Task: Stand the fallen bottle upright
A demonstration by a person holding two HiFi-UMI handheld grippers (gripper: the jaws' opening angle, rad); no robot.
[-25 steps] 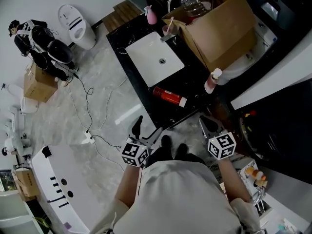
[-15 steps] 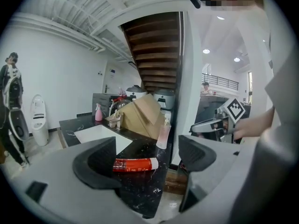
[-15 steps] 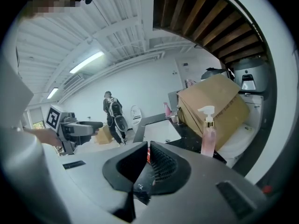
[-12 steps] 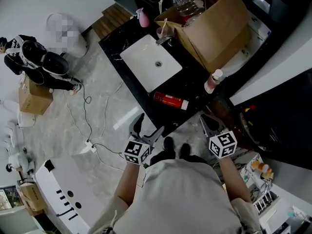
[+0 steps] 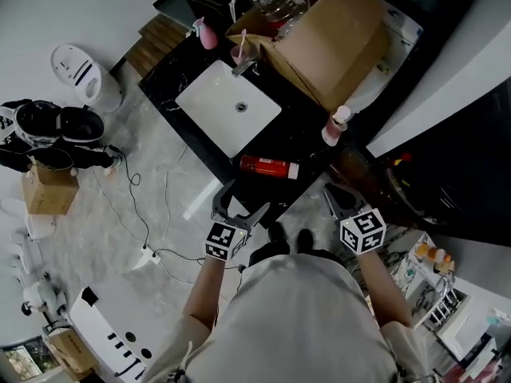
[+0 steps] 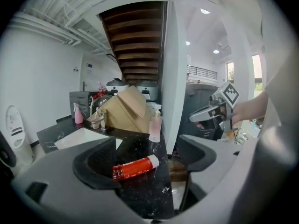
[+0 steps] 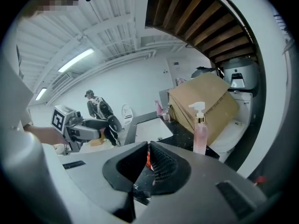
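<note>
The red bottle (image 5: 269,167) with a white cap lies on its side on the black counter (image 5: 307,130), in front of the sink. My left gripper (image 5: 242,203) hangs open just short of the counter's front edge, below the bottle and not touching it. In the left gripper view the red bottle (image 6: 135,167) shows beyond the wide gap of the left gripper (image 6: 147,157). My right gripper (image 5: 331,193) is to the right, off the counter's corner, holding nothing. In its own view the right gripper (image 7: 147,160) has its jaws together, and only a red sliver shows beyond them.
A white sink (image 5: 227,106) is set in the counter behind the bottle. An upright pink pump bottle (image 5: 333,126) stands to the right, next to a large open cardboard box (image 5: 319,38). A pink spray bottle (image 5: 206,34) stands at the far corner. Cables lie on the marble floor (image 5: 152,206).
The head view has swung, so the counter sits lower and further left in the picture. The bottle still lies flat. Both grippers keep their places and their jaw states.
</note>
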